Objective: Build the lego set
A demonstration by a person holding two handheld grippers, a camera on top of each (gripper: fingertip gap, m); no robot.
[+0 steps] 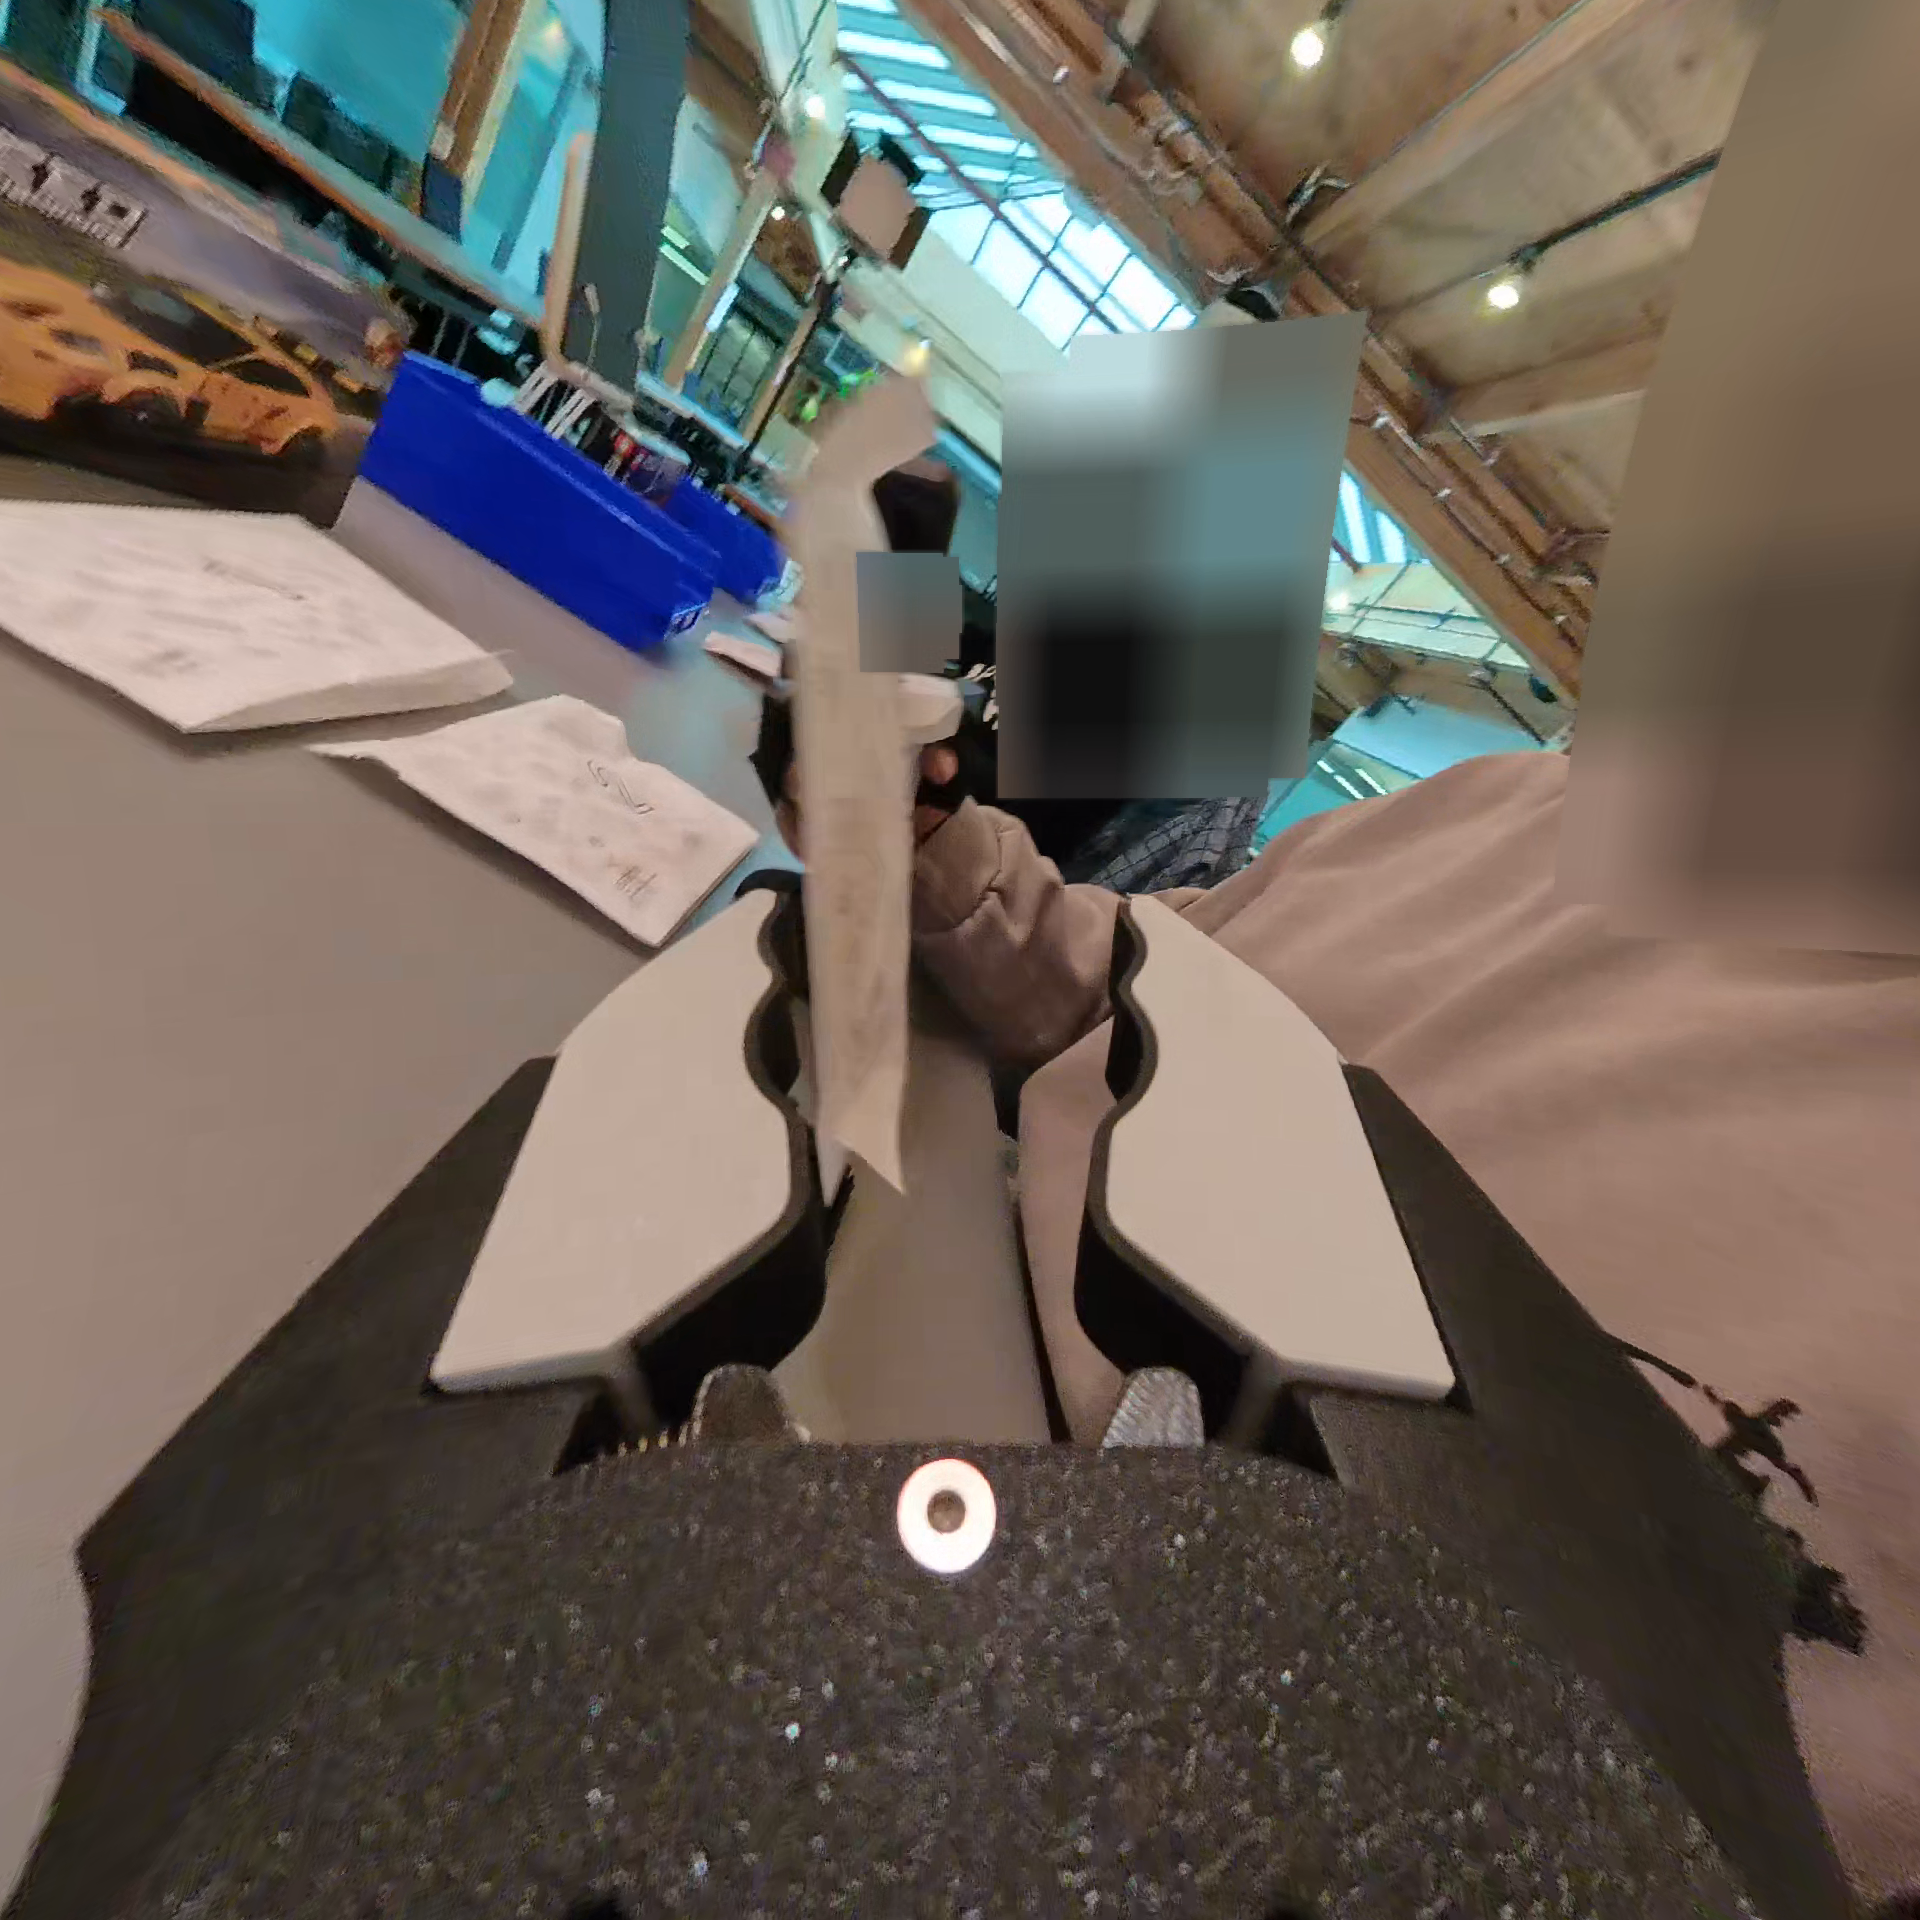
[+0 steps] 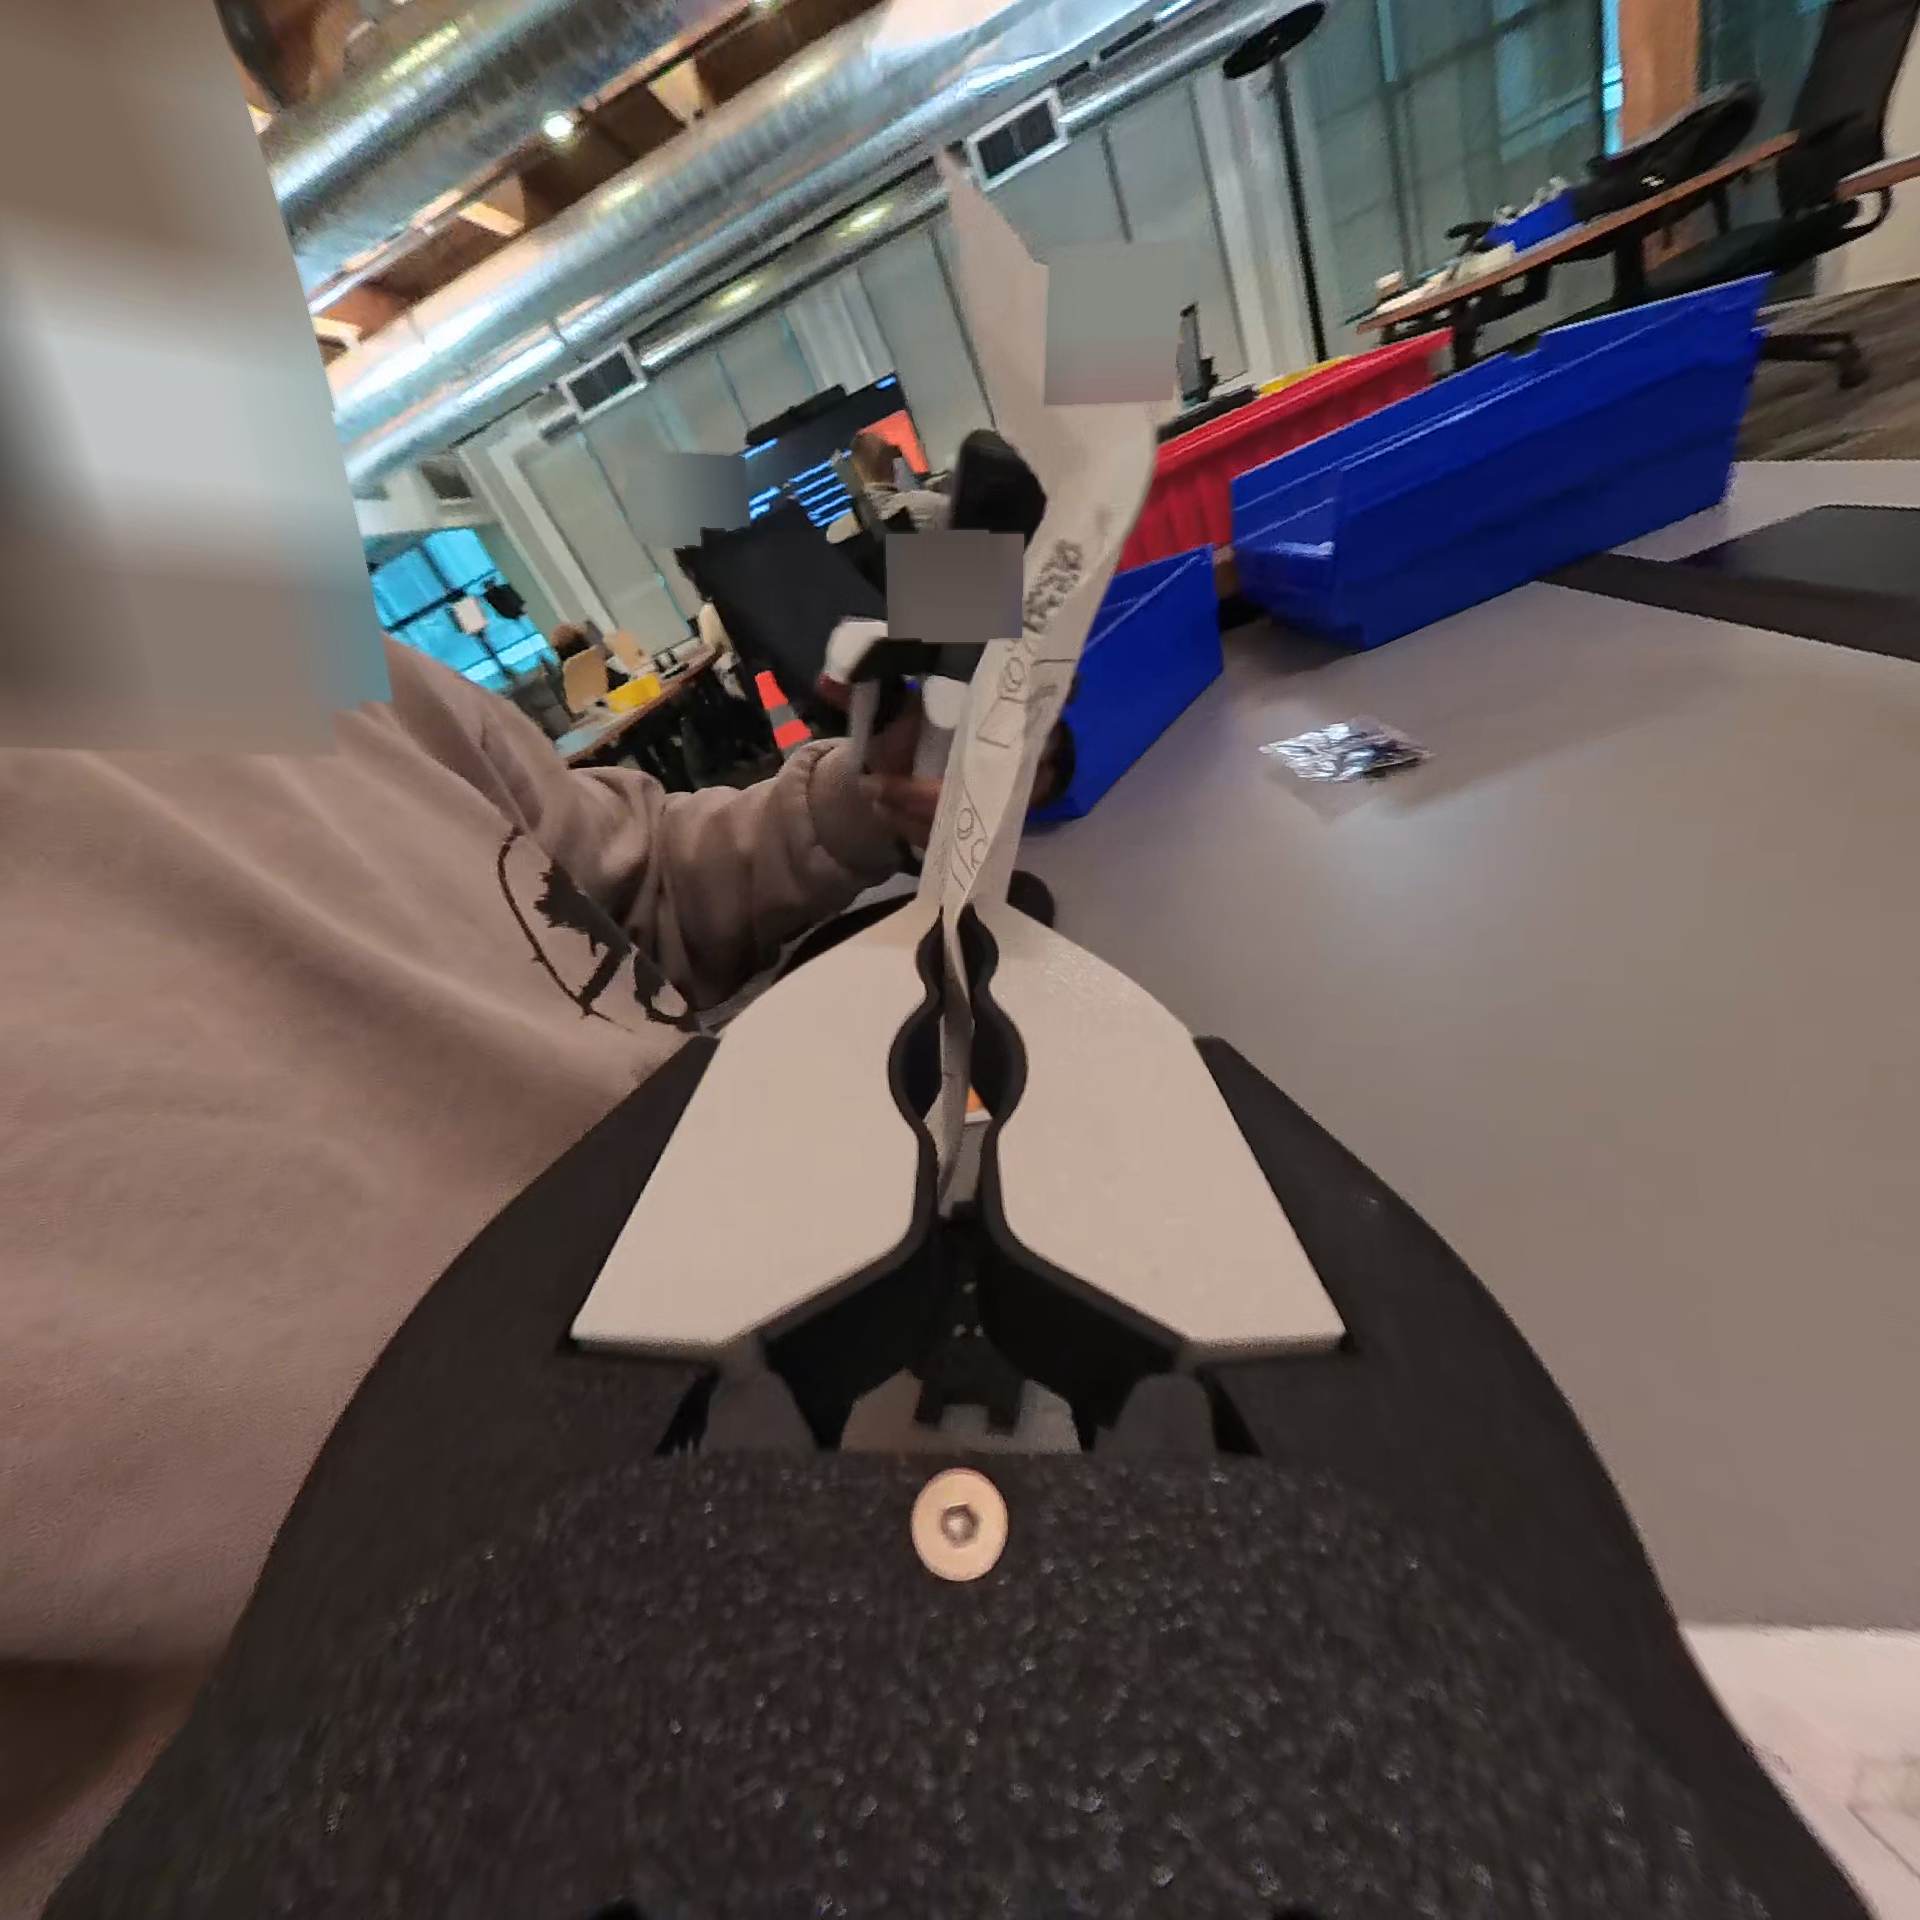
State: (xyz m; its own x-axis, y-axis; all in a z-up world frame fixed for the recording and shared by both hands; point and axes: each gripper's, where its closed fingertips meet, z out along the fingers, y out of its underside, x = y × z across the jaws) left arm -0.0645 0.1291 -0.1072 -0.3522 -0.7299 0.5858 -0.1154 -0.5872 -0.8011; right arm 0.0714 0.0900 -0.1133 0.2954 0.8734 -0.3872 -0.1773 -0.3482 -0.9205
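A white printed paper bag (image 1: 854, 831) stands edge-on between the fingers of my left gripper (image 1: 951, 914), close to the left finger. The left jaws are wide apart and do not clamp it. My right gripper (image 2: 956, 925) is shut on the same bag (image 2: 997, 748), which rises crumpled above its fingertips. Each gripper shows farther off in the other's view: the right one (image 1: 925, 717) on the bag, the left one (image 2: 894, 675) beside it. Both are held above the grey table (image 2: 1455, 987). No bricks show.
Two printed paper sheets (image 1: 229, 613) (image 1: 561, 800) and a box pictured with yellow cars (image 1: 156, 353) lie to the left. Blue bins (image 1: 540, 499) (image 2: 1496, 457) and a red bin (image 2: 1299, 416) stand at the back. A small clear bag of parts (image 2: 1345, 748) lies on the table. A beige sleeve (image 2: 675, 831) is close by. Across from one pair of fingers to the other is roughly 15 centimeters.
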